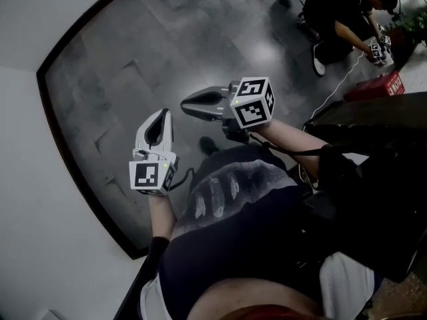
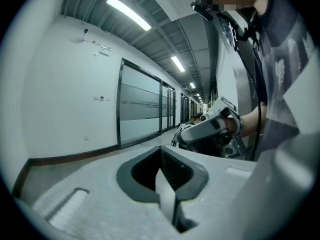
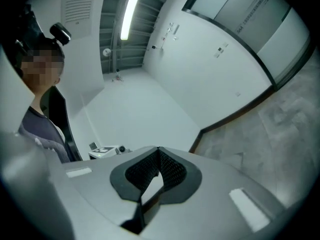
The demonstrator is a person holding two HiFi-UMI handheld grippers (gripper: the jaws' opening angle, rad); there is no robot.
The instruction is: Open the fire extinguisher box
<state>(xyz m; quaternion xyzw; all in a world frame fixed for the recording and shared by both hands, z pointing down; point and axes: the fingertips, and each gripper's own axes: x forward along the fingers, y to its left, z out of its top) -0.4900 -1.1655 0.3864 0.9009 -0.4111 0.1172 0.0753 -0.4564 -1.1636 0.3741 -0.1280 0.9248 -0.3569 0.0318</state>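
Note:
No fire extinguisher box shows plainly; a low red case (image 1: 377, 86) lies on the floor at the far right, too small to identify. My left gripper (image 1: 162, 113) is held in front of my chest over the grey floor, jaws shut with nothing between them. My right gripper (image 1: 185, 102) is beside it and points left, also shut and empty. In the left gripper view the jaws (image 2: 161, 150) meet at their tips, and the right gripper (image 2: 207, 128) shows just beyond. In the right gripper view the jaws (image 3: 159, 150) are closed and face a white wall.
A dark skirting board (image 1: 70, 159) runs along the white wall on the left. Another person (image 1: 343, 19) crouches on the floor at the upper right. A dark counter (image 1: 373, 112) stands to my right. Glass partitions (image 2: 140, 106) line a corridor. A small white device (image 3: 107, 150) sits by the wall.

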